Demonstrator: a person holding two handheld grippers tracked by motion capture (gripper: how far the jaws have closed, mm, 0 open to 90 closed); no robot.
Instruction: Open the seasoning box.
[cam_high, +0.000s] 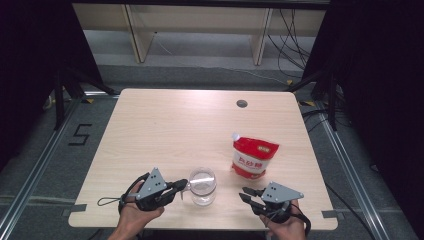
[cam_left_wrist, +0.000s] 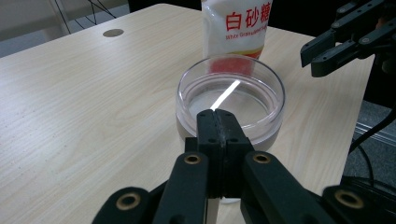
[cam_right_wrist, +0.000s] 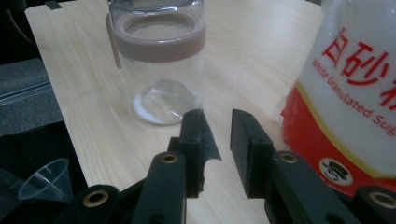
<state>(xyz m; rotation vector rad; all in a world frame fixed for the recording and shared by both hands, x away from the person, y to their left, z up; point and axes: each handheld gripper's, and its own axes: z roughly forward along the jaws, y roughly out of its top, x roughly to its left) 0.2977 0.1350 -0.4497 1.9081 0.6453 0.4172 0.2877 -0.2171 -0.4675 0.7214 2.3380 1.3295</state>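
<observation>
Steadying the glass jar (cam_high: 202, 186) at its nine o'clock, the left gripper (cam_high: 183, 186) is clamped on its handle; the right gripper (cam_high: 245, 194), empty and slightly open, hasn't taken the sugar bag (cam_high: 252, 156).

pale wooden table (cam_high: 165, 130) — small clear funnel (cam_right_wrist: 44, 184) below its edge

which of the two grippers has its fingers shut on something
The left gripper: its fingers are closed on a thin white handle at the rim of the clear glass jar. The right gripper has a gap between its fingers and holds nothing.
</observation>
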